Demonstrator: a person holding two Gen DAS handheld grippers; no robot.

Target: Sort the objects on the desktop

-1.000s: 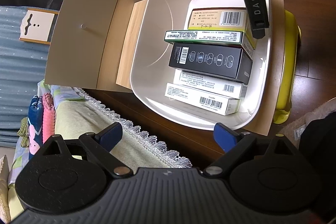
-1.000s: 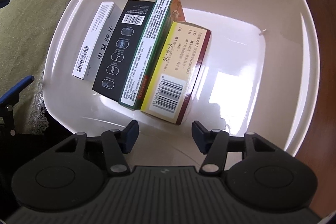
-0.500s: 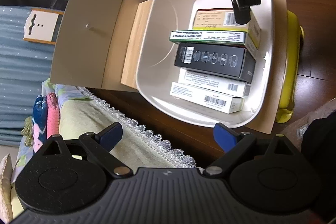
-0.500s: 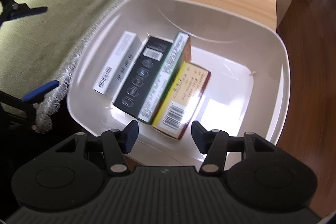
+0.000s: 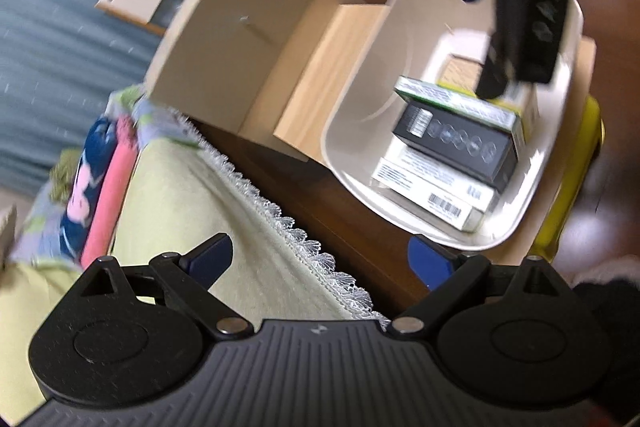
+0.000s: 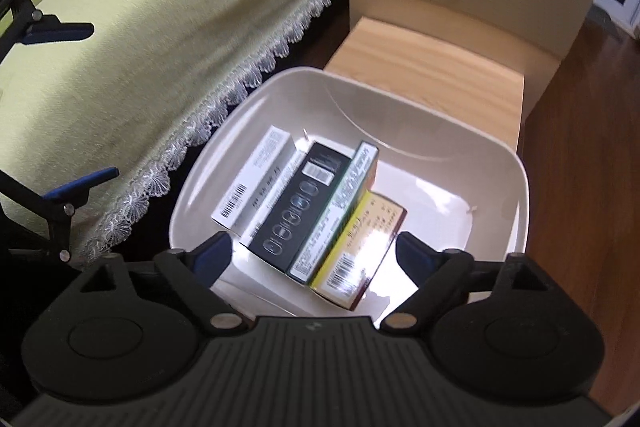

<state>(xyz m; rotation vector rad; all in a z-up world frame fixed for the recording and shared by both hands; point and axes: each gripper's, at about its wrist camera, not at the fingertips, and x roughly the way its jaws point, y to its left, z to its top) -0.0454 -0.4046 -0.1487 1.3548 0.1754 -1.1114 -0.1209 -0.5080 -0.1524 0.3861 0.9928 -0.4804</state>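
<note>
Five cartons stand on edge, side by side, in the cream tub (image 6: 516, 187), which sits on a pale wooden board (image 6: 436, 63) over the dark desk (image 6: 580, 155). In the right wrist view a white box (image 6: 256, 179) with a barcode is nearest the lace-edged green cloth (image 6: 160, 27); next come a second white box (image 6: 276, 203), a black box (image 6: 300, 211) with a row of round icons and a white barcode label, a green-edged box (image 6: 340, 215), and a yellow box (image 6: 360, 251) with a barcode and dark red side. Their small print is too blurred to read.

The right claw (image 6: 312, 255) is empty with its blue pads spread wide; half a second ago they stood closer together, and the claw now sits higher, so the tub looks smaller. The left claw (image 5: 320, 255) is also spread and empty, above the cloth edge, and has tilted and backed off since then, with its view smeared. The "DAS" lettering seen earlier on the right claw's finger is no longer legible.
</note>
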